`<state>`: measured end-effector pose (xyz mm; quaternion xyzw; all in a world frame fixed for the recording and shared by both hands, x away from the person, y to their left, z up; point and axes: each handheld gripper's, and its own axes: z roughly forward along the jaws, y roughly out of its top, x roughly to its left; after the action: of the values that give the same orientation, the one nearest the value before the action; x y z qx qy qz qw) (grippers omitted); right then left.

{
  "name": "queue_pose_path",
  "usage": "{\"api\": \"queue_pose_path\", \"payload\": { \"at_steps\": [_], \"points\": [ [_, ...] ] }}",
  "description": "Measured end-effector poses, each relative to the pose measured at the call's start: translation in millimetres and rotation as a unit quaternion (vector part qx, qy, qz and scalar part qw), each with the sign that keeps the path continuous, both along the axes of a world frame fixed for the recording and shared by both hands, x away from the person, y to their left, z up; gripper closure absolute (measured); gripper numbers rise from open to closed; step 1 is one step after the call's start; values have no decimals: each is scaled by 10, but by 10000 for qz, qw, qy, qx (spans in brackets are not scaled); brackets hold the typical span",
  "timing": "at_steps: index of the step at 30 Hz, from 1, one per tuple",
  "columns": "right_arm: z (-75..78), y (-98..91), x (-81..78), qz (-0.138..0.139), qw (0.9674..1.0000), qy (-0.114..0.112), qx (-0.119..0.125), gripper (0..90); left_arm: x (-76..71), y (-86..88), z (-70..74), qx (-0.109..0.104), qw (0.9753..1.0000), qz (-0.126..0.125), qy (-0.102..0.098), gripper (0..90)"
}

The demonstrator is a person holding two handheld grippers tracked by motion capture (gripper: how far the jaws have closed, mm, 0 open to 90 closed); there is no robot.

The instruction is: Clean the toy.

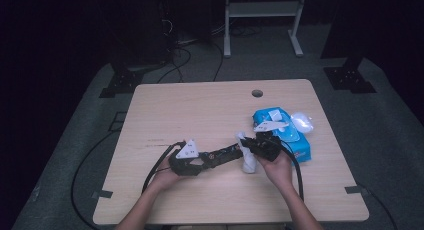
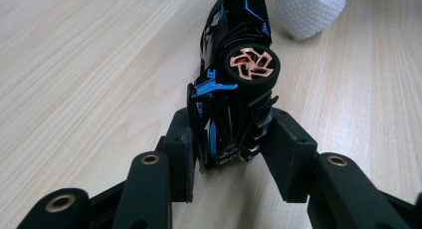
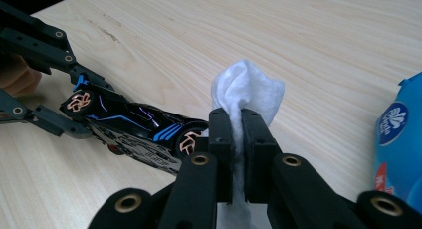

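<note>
Nearest the camera in the high view, two forearms enter from the bottom edge, cut off at the frame; the dim light makes the hands hard to separate from the black tools they hold. The left gripper is clamped on one end of a black toy racing car with blue stripes and copper-spoked wheels; in the left gripper view its flat, matte pads press the car's sides, the car lies turned on its side so one rubber-like tyre faces up, and its far end runs out of frame at the top. The right gripper is closed on a crumpled white wipe of soft, dimpled fabric; the wipe bulges above the pads, and its lower tail is hidden between the arms of the jaws. In the right gripper view the wipe sits just beside the car's free end; whether it touches the bodywork cannot be told. Car and wipe are held low over the middle of the pale wood-grain bench. Just beyond the right hand lies a glossy blue plastic wipe packet, partly covered by the gripper's grey plate, with a rounded white object beside it, too small to identify. Farther off, a round cable hole pierces the bench near its far edge, and a white metal frame stands in darkness.
</note>
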<state>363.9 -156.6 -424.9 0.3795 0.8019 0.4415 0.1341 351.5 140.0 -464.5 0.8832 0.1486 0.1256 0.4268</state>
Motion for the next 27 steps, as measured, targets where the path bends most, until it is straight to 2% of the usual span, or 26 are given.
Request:
{"api": "queue_pose_path", "payload": {
  "at_steps": [4,9,12,16,20,22,24,27],
  "points": [
    [-22,25,-2,-15,9998,62,163,844,-6,23,25,63,10000,74,22,578],
    [-56,116,-18,146,9989,164,423,845,-37,33,135,-177,9998,118,31,519],
    [-68,211,-32,234,9984,157,481,845,-61,39,150,-11,10000,72,24,510],
    [-75,248,-15,451,9970,217,586,844,-78,83,144,88,10000,-17,9,583],
    [-95,140,33,358,9958,320,776,845,-85,104,145,125,9999,-71,-43,594],
    [-118,108,55,350,9956,382,778,845,-87,121,153,166,9998,-102,-44,595],
    [-132,113,72,400,9946,450,841,844,-93,139,157,197,9997,-123,-53,595],
    [-110,164,77,440,9934,428,971,844,-103,186,160,199,9996,-175,-38,595]
  ]
}}
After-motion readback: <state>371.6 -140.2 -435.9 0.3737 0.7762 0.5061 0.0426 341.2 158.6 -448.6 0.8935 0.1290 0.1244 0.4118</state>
